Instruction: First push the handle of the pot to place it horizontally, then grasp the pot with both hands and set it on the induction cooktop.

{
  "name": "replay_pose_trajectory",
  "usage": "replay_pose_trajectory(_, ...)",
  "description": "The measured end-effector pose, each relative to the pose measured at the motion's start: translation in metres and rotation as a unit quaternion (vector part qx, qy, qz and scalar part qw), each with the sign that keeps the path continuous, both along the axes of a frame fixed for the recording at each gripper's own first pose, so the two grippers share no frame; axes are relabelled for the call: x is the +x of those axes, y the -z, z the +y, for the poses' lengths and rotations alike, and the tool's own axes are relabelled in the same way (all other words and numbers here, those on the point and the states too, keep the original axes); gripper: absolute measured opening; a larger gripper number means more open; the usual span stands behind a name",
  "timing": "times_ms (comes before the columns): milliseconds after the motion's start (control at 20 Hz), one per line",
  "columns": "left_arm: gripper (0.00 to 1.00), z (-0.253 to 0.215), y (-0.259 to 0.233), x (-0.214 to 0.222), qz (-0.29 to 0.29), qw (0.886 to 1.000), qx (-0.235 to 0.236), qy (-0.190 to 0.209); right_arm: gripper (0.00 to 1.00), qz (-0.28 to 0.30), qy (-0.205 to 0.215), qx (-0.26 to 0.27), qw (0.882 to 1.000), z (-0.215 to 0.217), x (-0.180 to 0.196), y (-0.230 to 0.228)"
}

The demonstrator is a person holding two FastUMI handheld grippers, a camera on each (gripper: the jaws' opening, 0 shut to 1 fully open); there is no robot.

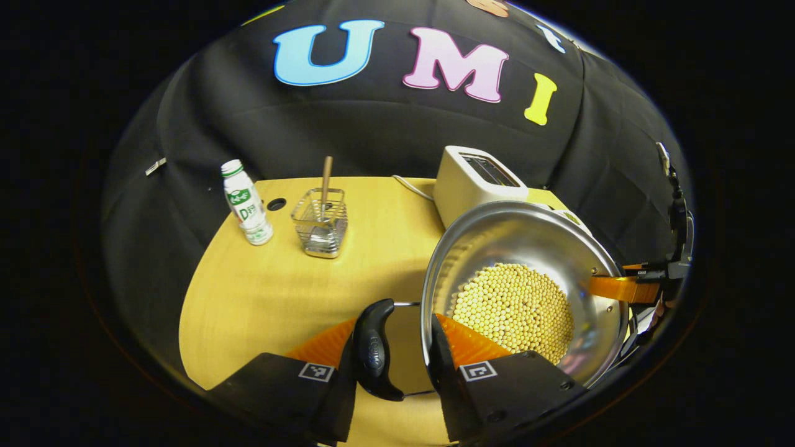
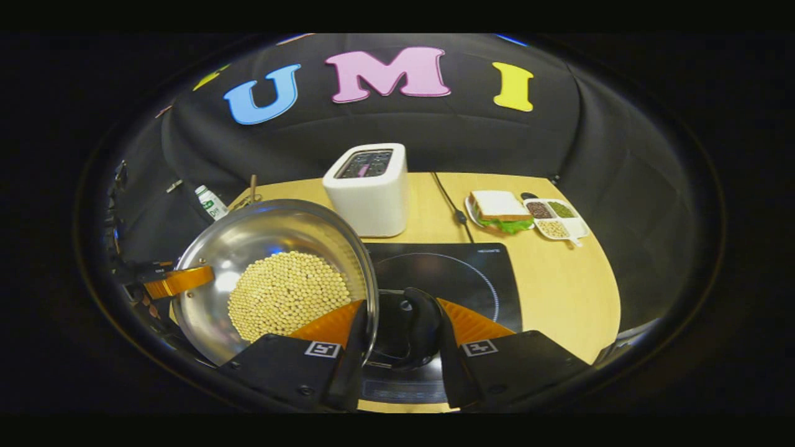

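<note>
A steel pot [image 1: 528, 248] [image 2: 248, 248] with yellow beans in its bottom hangs between my two grippers. My left gripper [image 1: 392, 329] is shut on the pot's black left handle [image 1: 376, 351], one finger outside the handle and the other inside the pot's rim. My right gripper [image 2: 400, 310] is shut the same way on the black right handle [image 2: 413, 329]. Each view shows the other gripper on the pot's far side, the right gripper [image 1: 627, 288] and the left gripper [image 2: 180, 280]. The black induction cooktop [image 2: 466, 273] lies under the right handle and to its right.
A white toaster [image 1: 472, 180] [image 2: 369, 186] stands behind the pot, with its cable [image 2: 453, 205] running past the cooktop. A bottle [image 1: 246, 203] and a wire basket [image 1: 321, 222] holding a wooden stick stand at the back left. A sandwich plate [image 2: 500, 211] and a divided dish [image 2: 556, 218] sit at the back right.
</note>
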State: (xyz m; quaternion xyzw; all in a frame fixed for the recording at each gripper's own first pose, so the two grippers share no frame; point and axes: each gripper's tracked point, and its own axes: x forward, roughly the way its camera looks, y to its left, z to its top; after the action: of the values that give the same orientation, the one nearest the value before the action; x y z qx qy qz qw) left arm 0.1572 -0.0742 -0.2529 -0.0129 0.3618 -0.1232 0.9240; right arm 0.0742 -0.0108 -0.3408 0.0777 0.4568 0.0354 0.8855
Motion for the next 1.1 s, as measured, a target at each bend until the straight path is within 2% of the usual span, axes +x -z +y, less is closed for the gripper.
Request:
replay_pose_trajectory(550,0.59,-0.111,0.026,0.018,0.015,0.999,-0.011,0.032,0.56,0.023,0.033,-0.013,0.999,-0.109,-0.002,0.032)
replay_pose_trajectory(750,0.59,-0.133,0.036,0.025,0.018,0.999,-0.008,0.033,0.56,0.029,0.038,-0.011,0.999,-0.128,0.001,0.045)
replay_pose_trajectory(1100,0.58,-0.14,0.051,0.032,0.023,0.999,-0.002,0.025,0.56,0.037,0.034,-0.006,0.999,-0.133,0.009,0.063)
